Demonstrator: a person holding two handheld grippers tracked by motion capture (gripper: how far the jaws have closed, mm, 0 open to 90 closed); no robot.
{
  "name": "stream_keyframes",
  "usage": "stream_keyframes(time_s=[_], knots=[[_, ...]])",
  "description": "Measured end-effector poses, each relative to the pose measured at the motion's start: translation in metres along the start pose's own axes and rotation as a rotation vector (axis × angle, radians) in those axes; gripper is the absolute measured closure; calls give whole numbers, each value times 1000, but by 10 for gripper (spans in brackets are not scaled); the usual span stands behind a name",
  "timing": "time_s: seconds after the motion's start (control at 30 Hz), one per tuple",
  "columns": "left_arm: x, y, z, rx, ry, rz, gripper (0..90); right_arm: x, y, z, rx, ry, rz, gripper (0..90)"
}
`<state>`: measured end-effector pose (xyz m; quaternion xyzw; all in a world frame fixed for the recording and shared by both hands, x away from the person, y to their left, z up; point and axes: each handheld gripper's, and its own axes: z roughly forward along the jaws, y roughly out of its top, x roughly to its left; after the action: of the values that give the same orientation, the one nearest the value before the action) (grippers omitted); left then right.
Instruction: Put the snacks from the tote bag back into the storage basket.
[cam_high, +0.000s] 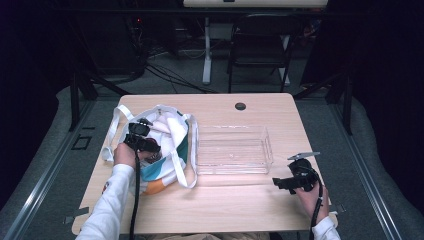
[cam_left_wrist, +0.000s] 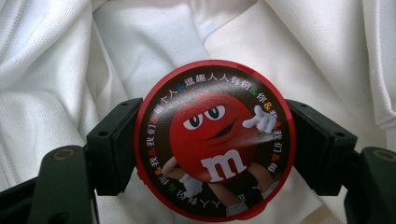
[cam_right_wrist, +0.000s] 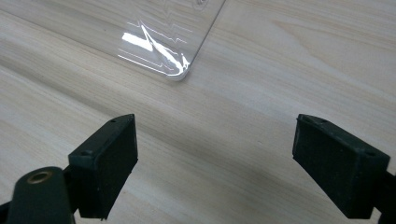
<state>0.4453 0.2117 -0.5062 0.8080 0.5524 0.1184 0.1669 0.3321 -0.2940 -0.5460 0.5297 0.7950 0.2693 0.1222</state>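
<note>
A round red tin (cam_left_wrist: 215, 140) with a printed cartoon candy figure on its lid sits inside the tote bag (cam_high: 172, 145) at the table's left, lying on white folded lining cloth (cam_left_wrist: 70, 60) that surrounds it on all sides. The lid faces straight toward the left gripper view's camera; being circular, it has no long axis across its face, and the printed figure stands upright in that view. The tin lies squarely between the two black pads (cam_left_wrist: 114, 144), which press on its left and right rim: the left gripper (cam_high: 141, 141) is clamped on it. A clear plastic tray (cam_high: 234, 150) stands just right of the bag. The right gripper (cam_high: 287, 183) hovers over bare wooden table (cam_right_wrist: 261, 93) near the tray's corner, jaws spread wide, nothing between them.
</note>
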Motion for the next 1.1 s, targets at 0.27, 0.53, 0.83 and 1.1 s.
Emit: stream_keyframes(time_s=[0.27, 0.53, 0.83, 1.1], knots=[[-1, -1, -4, -16, 0, 6, 258, -1, 1, 0, 3, 1, -4, 137], [0, -1, -15, -38, -8, 18, 259, -2, 1, -1, 3, 0, 0, 137], [0, 1, -31, -67, -17, 29, 259, -4, 0, 0, 6, 9, 14, 137], [-1, 1, -39, -72, -25, 34, 259, -6, -1, -3, -1, 0, 23, 137]])
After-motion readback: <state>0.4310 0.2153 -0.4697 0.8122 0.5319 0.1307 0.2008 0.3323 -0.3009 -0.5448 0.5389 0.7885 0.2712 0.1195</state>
